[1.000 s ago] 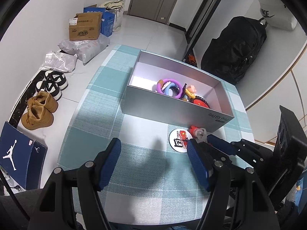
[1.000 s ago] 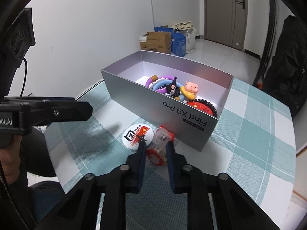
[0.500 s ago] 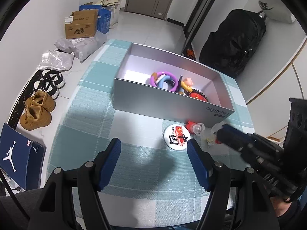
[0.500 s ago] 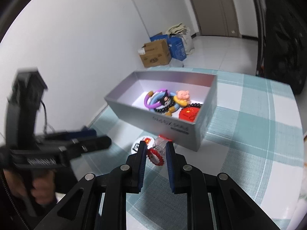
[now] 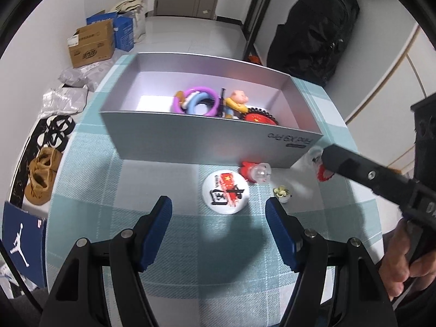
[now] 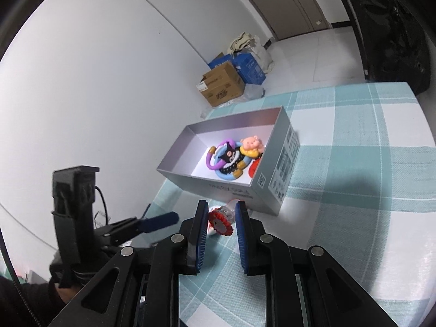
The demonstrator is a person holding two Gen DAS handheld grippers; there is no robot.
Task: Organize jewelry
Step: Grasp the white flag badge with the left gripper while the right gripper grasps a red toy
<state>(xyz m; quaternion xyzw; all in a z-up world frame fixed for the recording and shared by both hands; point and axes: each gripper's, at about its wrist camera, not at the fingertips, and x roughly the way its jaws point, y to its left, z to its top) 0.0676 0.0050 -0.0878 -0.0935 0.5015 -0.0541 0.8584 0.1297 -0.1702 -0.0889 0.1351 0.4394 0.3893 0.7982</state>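
A silver open box stands on the checked tablecloth and holds a purple ring, a pig figure and a red beaded disc. In front of it lie a white round badge, a red and clear trinket and a tiny yellow-green piece. My left gripper hangs open just above the badge, holding nothing. My right gripper is shut on a red-frilled clear ornament, lifted off the cloth near the corner of the box. The same ornament shows in the left wrist view.
The table edge runs along the left, with the floor below. On the floor are a brown carton, tan shoes, a blue shoe box and plastic bags. A black backpack leans beyond the box. A hand grips the right tool.
My right gripper has lifted the red-frilled ornament off the cloth, rolled, and moved right toward the box corner. My left gripper has drifted closer to the badge, still open.
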